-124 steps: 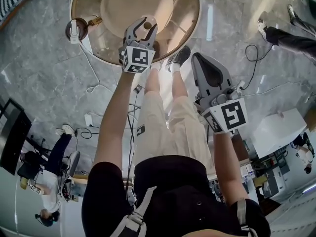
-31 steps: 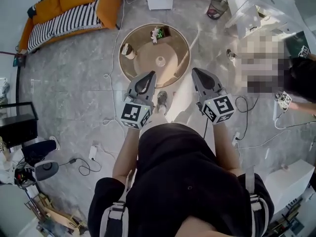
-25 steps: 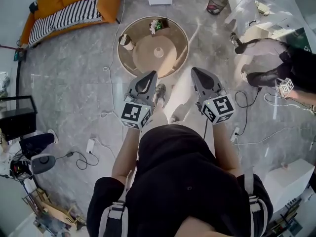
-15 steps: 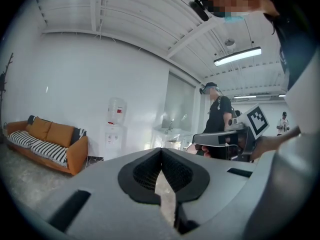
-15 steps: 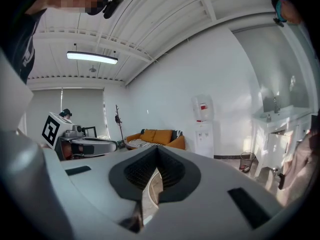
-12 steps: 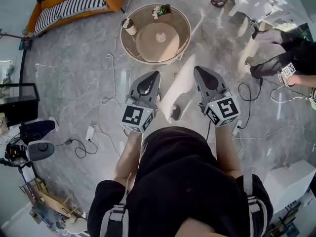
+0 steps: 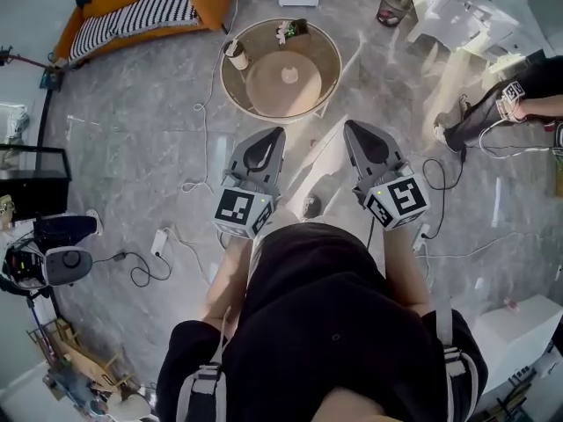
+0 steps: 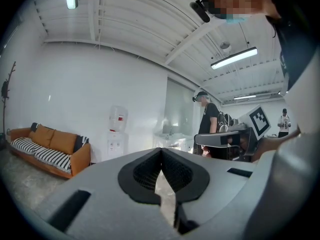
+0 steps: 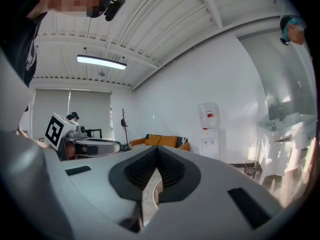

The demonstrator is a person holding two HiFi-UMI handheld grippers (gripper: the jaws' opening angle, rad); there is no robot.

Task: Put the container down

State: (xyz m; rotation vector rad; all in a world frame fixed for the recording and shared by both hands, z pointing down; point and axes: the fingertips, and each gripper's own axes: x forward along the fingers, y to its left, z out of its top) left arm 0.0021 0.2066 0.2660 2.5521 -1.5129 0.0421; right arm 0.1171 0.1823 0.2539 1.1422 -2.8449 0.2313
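Note:
A small pale container (image 7: 290,75) stands at the middle of the round glass-topped table (image 7: 325,55), far below and ahead of both grippers. My left gripper (image 7: 274,134) is held at chest height, shut, with nothing between its jaws. My right gripper (image 7: 351,127) is level with it on the right, also shut and holding nothing. In the left gripper view the left gripper (image 8: 161,152) points out into the room with its tips meeting. The right gripper (image 9: 157,151) shows the same in the right gripper view.
On the table also stand a cup (image 7: 236,56) and a small plant (image 7: 291,31). An orange sofa (image 7: 132,5) is at the far left. Cables (image 7: 204,121) and a power strip (image 7: 159,241) lie on the grey floor. Another person's legs (image 7: 493,112) show at the right.
Five seconds ago the left gripper was down over the table; now both grippers are raised and empty. Over the last second the table has slid a little rightward in view; the grippers stay shut.

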